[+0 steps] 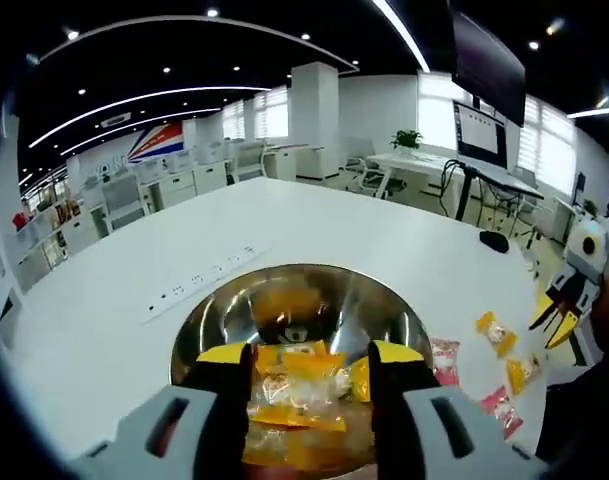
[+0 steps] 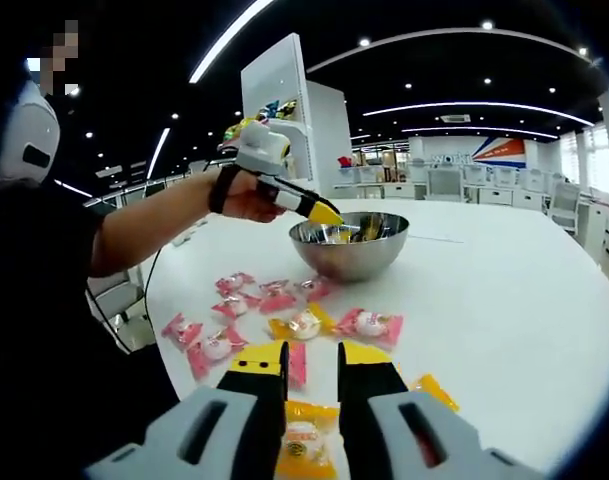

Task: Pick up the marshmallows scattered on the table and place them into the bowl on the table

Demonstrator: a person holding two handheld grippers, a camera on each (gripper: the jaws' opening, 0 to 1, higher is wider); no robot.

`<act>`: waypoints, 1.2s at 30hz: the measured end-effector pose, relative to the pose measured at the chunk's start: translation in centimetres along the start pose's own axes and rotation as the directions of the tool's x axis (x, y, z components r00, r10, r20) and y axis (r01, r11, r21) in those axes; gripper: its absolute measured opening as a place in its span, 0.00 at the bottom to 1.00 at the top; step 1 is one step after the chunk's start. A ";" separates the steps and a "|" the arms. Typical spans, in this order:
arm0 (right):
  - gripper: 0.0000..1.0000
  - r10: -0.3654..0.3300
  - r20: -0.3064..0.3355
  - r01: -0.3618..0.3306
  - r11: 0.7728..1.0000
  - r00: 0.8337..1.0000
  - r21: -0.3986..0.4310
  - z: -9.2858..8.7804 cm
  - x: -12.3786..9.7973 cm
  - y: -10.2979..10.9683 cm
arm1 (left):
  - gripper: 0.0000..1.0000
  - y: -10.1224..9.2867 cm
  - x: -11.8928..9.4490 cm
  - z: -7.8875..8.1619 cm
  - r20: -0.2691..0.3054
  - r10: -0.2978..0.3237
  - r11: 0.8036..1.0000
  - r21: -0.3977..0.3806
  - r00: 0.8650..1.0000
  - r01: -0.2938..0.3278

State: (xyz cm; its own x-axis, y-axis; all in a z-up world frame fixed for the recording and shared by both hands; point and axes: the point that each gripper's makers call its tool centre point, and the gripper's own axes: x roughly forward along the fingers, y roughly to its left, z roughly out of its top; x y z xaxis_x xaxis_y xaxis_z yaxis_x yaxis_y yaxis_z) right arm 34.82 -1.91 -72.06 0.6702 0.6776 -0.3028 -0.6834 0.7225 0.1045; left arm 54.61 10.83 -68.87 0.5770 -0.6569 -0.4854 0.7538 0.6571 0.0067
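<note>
A steel bowl point(image 1: 284, 275) sits right below my left gripper point(image 1: 311, 352) and holds several yellow-wrapped marshmallows point(image 1: 302, 385). The jaws stand wide apart over them, open. From the right gripper view the same bowl point(image 2: 349, 250) is mid-table, with the left gripper point(image 2: 329, 215) at its rim. My right gripper point(image 2: 312, 358) is low over the table, its jaws narrowed on a yellow marshmallow packet point(image 2: 306, 435). Pink packets point(image 2: 234, 283) and yellow packets point(image 2: 304, 322) lie scattered between it and the bowl. The right gripper point(image 1: 556, 315) also shows in the left gripper view, beside loose packets point(image 1: 496, 333).
The white table point(image 2: 504, 300) is wide, with bare room right of the bowl. A socket strip point(image 1: 204, 280) is set into the top beyond the bowl, and a small black object point(image 1: 494, 240) lies farther off. A person's arm point(image 2: 154, 225) reaches in from the left. Office desks stand behind.
</note>
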 end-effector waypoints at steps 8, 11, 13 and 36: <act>0.20 0.063 -0.022 -0.064 0.997 0.998 -0.045 1.4 2.1 1.0 | 0.47 0.2 -2.4 0.5 0.045 0.032 0.999 -0.043 0.998 -0.030; 0.20 0.093 -0.026 -0.094 0.993 0.995 -0.064 2.2 3.0 1.3 | 0.45 0.4 -3.3 0.6 0.075 0.051 0.996 -0.079 0.996 -0.046; 0.20 0.112 -0.028 -0.114 0.991 0.993 -0.075 2.8 3.5 1.5 | 0.44 0.6 -3.8 0.3 0.080 0.066 0.994 -0.093 0.995 -0.058; 0.20 0.177 -0.010 -0.177 0.976 0.984 -0.131 5.1 5.9 1.1 | 0.43 0.3 -12.1 -0.5 0.132 0.166 0.982 -0.112 0.977 -0.152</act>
State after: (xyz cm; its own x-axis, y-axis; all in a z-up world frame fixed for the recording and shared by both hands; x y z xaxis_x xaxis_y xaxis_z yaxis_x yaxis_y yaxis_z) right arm 39.51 3.53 -68.91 0.5356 0.7934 -0.2894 -0.8230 0.5671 0.0317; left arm 47.72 19.18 -63.49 0.7307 -0.5817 -0.3574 0.6174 0.7865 -0.0180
